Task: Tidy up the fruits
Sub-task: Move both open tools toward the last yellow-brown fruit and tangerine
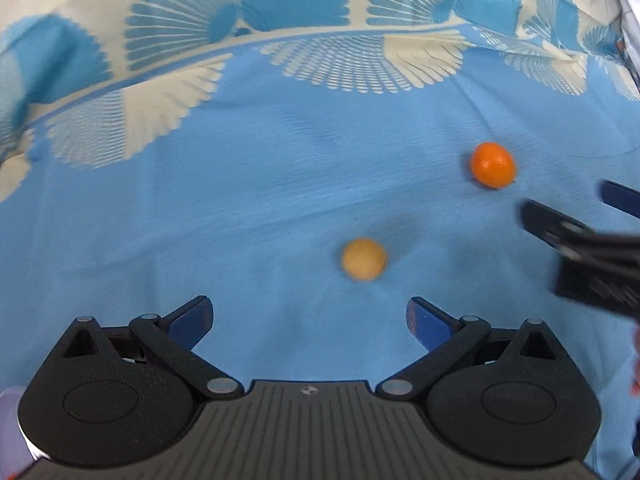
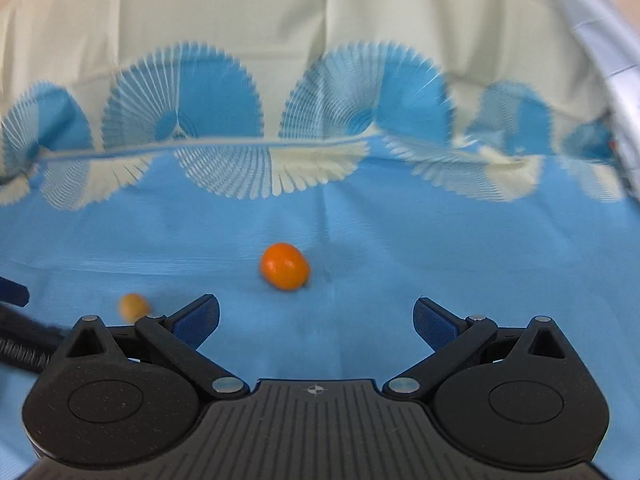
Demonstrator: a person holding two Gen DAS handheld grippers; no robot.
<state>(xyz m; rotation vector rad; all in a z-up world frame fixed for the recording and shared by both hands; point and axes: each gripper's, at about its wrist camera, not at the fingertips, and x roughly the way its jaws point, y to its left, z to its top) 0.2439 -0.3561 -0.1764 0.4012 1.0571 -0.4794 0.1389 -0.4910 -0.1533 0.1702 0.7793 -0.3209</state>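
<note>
A small pale yellow round fruit (image 1: 364,259) lies on the blue cloth just ahead of my left gripper (image 1: 310,320), which is open and empty. An orange fruit (image 1: 493,165) lies farther off to the right. In the right wrist view the orange fruit (image 2: 285,266) lies just ahead of my right gripper (image 2: 316,320), slightly left of centre; that gripper is open and empty. The yellow fruit (image 2: 133,306) shows at the left, partly behind the left finger. The right gripper (image 1: 568,208) also shows at the right edge of the left wrist view, near the orange fruit.
A blue cloth with cream fan patterns (image 1: 280,160) covers the surface and rises in folds at the back (image 2: 320,40). Part of the left gripper (image 2: 16,320) shows at the left edge of the right wrist view.
</note>
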